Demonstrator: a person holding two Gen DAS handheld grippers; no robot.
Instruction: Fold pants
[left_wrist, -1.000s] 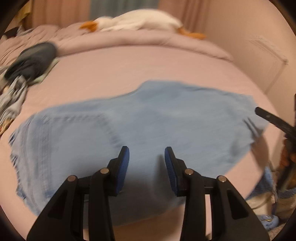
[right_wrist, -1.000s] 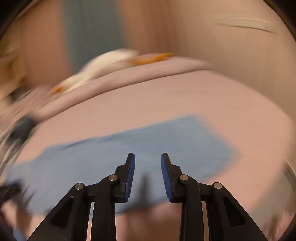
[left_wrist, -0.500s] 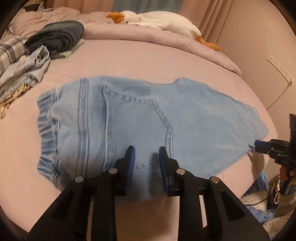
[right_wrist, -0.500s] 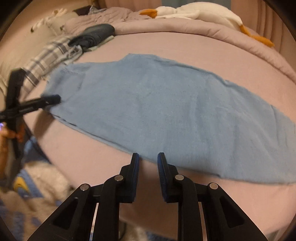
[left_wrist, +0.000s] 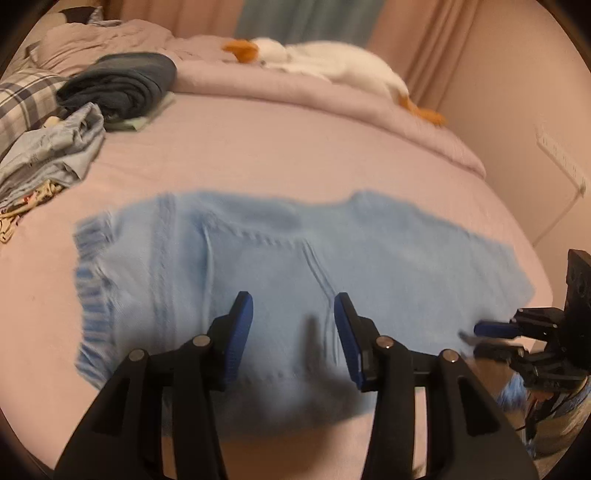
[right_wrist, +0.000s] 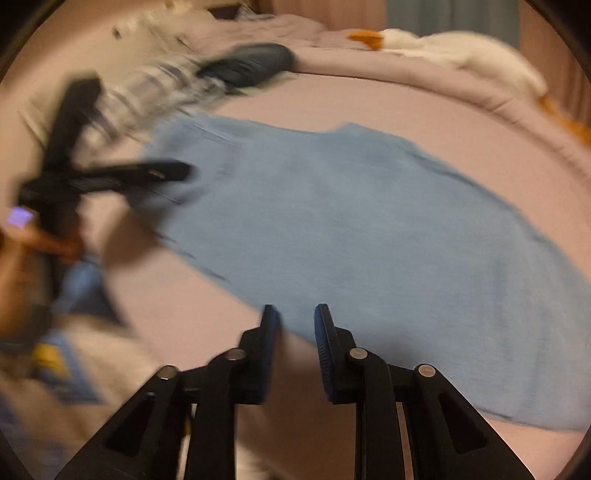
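Light blue denim pants (left_wrist: 280, 273) lie flat across the pink bed, waistband to the left in the left wrist view. They also show in the right wrist view (right_wrist: 369, 229). My left gripper (left_wrist: 293, 332) is open and empty, hovering above the pants' near edge. My right gripper (right_wrist: 295, 334) is open with a narrower gap and empty, above the pants' near edge at the leg end. The right gripper shows in the left wrist view (left_wrist: 495, 338) at the pants' right end. The left gripper shows blurred in the right wrist view (right_wrist: 147, 173).
A pile of clothes (left_wrist: 55, 155) and a dark folded garment (left_wrist: 122, 85) lie at the bed's far left. A white goose plush (left_wrist: 332, 66) lies on the pillow ridge at the back. A wall (left_wrist: 535, 92) stands to the right. Blue and white items (right_wrist: 62, 354) lie on the floor.
My left gripper has opened wider and drawn back a little from the pants. My right gripper has opened slightly and swung over the pants' edge. The pants lie as before.
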